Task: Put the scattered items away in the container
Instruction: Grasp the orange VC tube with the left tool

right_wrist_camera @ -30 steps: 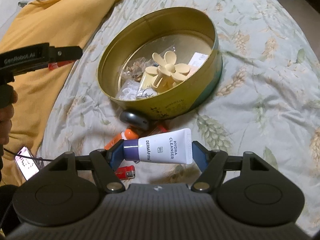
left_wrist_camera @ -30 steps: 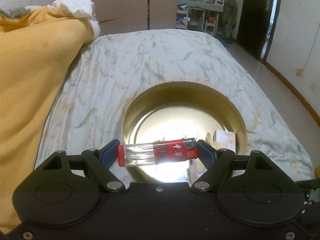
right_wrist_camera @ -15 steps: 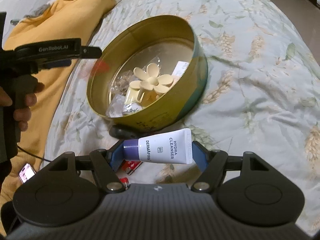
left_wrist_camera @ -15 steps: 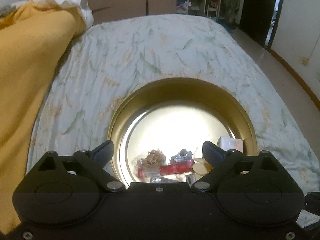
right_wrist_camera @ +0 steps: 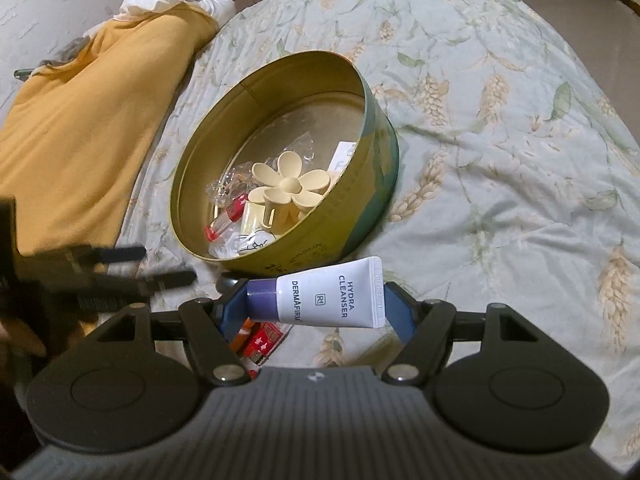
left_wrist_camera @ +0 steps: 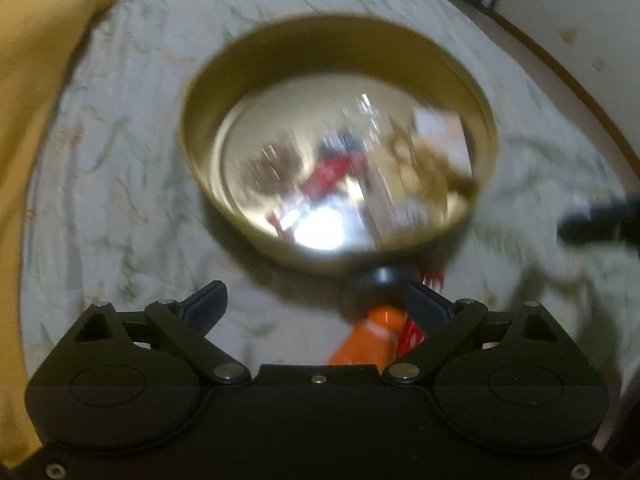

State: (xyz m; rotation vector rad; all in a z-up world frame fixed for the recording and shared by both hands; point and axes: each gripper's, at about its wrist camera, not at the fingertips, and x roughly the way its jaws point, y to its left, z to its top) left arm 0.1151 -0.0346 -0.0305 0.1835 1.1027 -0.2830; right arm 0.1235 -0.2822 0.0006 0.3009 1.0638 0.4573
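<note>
Showing: a gold round tin point(right_wrist_camera: 372, 200) resting on a leaf-print bedspread point(right_wrist_camera: 500, 120), both grippers near its 6 o'clock side.
Right gripper point(right_wrist_camera: 316, 300): clamped end to end on a white tube point(right_wrist_camera: 332, 294) with a purple cap, lettered "HYDRA CLEANSER"; the tube lies crosswise between the blue pads, cap toward 9 o'clock, just outside the tin's near wall.
Left gripper point(left_wrist_camera: 316, 312): jaws spread wide with nothing pressed between the pads; they have just been opening, then eased in slightly. An orange-capped item point(left_wrist_camera: 372, 336) on the bedspread sits in the gap beside the pad at 3 o'clock; contact cannot be told through the blur.
Tin contents: a cream flower-shaped hair clip point(right_wrist_camera: 288, 192) near centre, a red lighter point(right_wrist_camera: 226, 220) at its 8 o'clock, clear wrappers and a white card; the left wrist view shows these only as streaks.
Items outside the tin: a dark rounded object point(left_wrist_camera: 380, 280) touching the tin's wall at 6 o'clock, with red packets point(right_wrist_camera: 264, 338) just beside it.
Surroundings: a yellow blanket point(right_wrist_camera: 80, 140) along the bedspread at 9 o'clock, well apart from the tin.
Person: fingers point(right_wrist_camera: 24, 344) partly visible at 8 o'clock in the right wrist view, behind the blurred left gripper.
</note>
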